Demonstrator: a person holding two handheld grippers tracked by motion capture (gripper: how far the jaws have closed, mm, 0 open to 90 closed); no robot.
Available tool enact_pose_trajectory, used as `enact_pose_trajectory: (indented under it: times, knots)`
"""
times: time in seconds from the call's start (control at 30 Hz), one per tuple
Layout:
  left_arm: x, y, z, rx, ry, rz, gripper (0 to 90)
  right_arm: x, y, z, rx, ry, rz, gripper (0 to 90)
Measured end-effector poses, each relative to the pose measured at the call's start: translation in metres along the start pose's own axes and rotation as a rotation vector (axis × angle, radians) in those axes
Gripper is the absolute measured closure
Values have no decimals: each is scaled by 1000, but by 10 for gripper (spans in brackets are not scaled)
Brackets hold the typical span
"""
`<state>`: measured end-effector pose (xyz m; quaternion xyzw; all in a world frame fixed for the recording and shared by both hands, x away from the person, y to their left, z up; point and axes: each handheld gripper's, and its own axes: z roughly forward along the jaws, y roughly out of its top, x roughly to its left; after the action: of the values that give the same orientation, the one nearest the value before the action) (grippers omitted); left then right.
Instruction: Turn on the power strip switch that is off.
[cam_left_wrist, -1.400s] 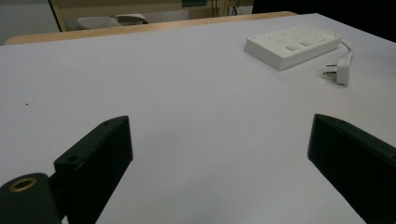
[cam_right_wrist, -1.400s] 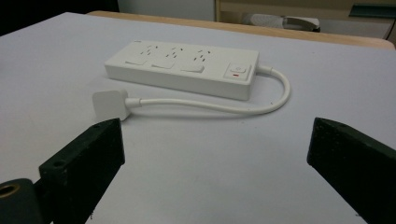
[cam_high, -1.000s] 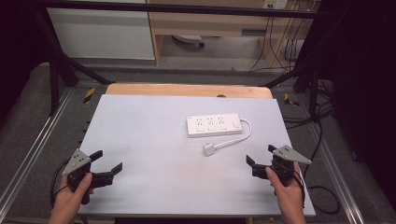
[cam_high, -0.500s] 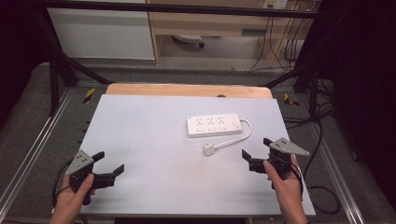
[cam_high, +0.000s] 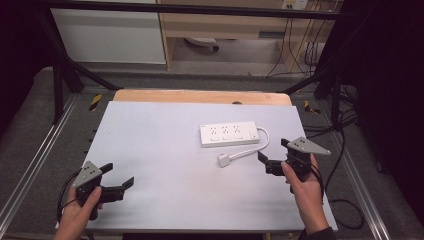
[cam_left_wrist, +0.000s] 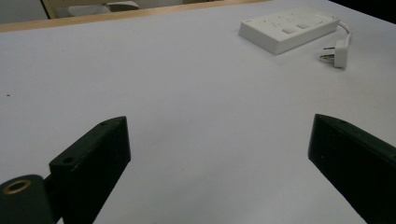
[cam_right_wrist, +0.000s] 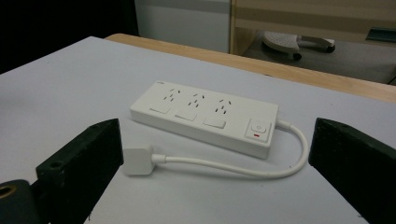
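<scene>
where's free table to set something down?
Bare: the whole stretch between the left claw and the power strip, plus the near edge between both hands. Crowded: right of centre, around the strip, its plug and the right claw.

I work at a flat table with a pale grey-white matte top (cam_high: 165, 150) and a light wooden edge strip (cam_high: 200, 96) running along its far side. Ahead of my right tool, just beyond its jaws, lies a white rectangular plastic power strip (cam_high: 229, 134) with three socket groups and a switch at one end, flat on the surface. Its white cord (cam_high: 260, 145) leaves the switch end, loops round and runs back along the nearer side of the strip to a white square plug (cam_high: 223, 160), which rests on the top nearest my right tool. From my left tool these lie well off, far ahead and to the right.
</scene>
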<state>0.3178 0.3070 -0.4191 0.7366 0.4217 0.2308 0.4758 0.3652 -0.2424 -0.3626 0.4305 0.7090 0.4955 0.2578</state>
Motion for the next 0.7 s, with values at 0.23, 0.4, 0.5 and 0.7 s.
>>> enact_pose_trajectory:
  times: [0.23,0.4,0.5,0.7]
  knots:
    - [0,0,0,2,2,2,57,-3,4,6,-1,21,-3,28]
    - [-1,0,0,3,0,3,57,-4,7,11,5,24,-5,27]
    - [-1,0,0,2,0,2,57,-5,11,13,3,25,-7,27]
    - [-1,0,0,7,1,9,57,-5,18,15,3,26,-19,26]
